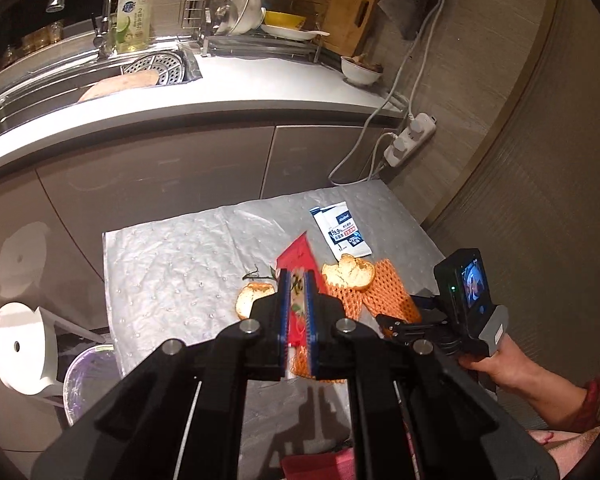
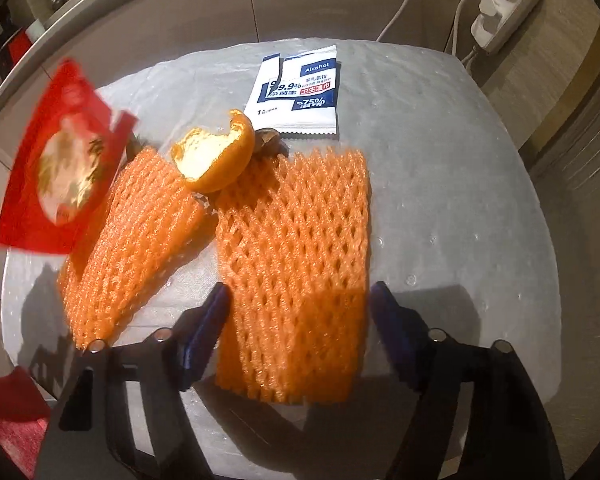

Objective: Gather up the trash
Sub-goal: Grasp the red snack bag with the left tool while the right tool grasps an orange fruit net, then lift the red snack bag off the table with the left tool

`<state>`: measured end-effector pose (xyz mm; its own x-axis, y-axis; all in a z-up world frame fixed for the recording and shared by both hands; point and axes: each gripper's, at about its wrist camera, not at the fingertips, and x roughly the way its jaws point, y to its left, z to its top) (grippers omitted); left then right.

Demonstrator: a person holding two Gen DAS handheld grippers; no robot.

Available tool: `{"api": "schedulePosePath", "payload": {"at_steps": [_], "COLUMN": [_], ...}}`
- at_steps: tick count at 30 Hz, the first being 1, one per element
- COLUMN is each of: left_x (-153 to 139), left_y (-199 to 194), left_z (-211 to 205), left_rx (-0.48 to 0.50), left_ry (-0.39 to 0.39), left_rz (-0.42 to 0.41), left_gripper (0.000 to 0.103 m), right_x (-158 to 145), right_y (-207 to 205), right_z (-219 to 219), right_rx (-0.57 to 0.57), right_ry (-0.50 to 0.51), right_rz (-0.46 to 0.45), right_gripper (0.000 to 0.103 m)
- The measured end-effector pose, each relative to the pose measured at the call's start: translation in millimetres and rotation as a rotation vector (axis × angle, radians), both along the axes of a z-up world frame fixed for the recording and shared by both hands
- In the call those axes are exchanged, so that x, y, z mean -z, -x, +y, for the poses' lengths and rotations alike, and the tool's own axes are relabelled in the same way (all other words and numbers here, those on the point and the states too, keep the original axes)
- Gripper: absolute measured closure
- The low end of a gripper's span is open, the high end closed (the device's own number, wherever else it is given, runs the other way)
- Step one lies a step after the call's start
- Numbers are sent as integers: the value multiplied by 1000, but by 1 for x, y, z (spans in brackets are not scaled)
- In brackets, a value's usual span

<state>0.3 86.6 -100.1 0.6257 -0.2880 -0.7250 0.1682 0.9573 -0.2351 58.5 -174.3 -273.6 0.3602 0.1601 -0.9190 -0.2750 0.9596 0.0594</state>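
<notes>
left wrist view: the left tool (image 1: pixel 297 312) is clamped on a red printed snack wrapper (image 1: pixel 300 264), held above the silver-covered counter (image 1: pixel 172 264). beyond the wrapper lie two orange peel pieces (image 1: pixel 350 273), orange foam fruit nets (image 1: pixel 384 292) and a white alcohol wipe sachet (image 1: pixel 342 232); a lined bin (image 1: pixel 88 380) stands left of the counter.

right wrist view: the right tool (image 2: pixel 300 308) straddles the net (image 2: pixel 296 264) nearest it, jaws apart, not yet gripping. by my judgement one item is lifted and unbinned; the rest remains.
</notes>
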Motion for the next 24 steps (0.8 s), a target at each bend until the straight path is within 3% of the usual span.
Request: {"api": "schedulePosePath", "payload": {"at_steps": [3,7,12,13,14,15,17,24], "left_x": [4,9,23,28,34,40,52,108], "left_y": [1,-3,-16,-19,-24,-27,-32,-63], "left_z": [8,8,-18,-26,-36,-45,-65,-123], "left_rx": [-2,18,111,135,162,183,212,280], "left_ry": [14,18,13,6,-2,-16,-59,-231], "left_rz": [17,36,98,112,131,145,153,233], "left_gripper": [96,96,95,93,82,62,46,44], "right_x": [-4,-13,-35,-40,-45,-49,-56,-65], "right_y": [0,4,11,13,13,13,13,11], "right_z": [-5,-12,-25,-30,-33,-36,-45,-68], "right_rx": [24,57,92,103,112,122,138,166], "right_ry": [-28,-64,-94,-105,-118,-130,-153,-209], "right_rz": [16,-1,-38,-48,-53,-57,-65,-70], "right_gripper": [81,82,82,82,82,82,82,82]}}
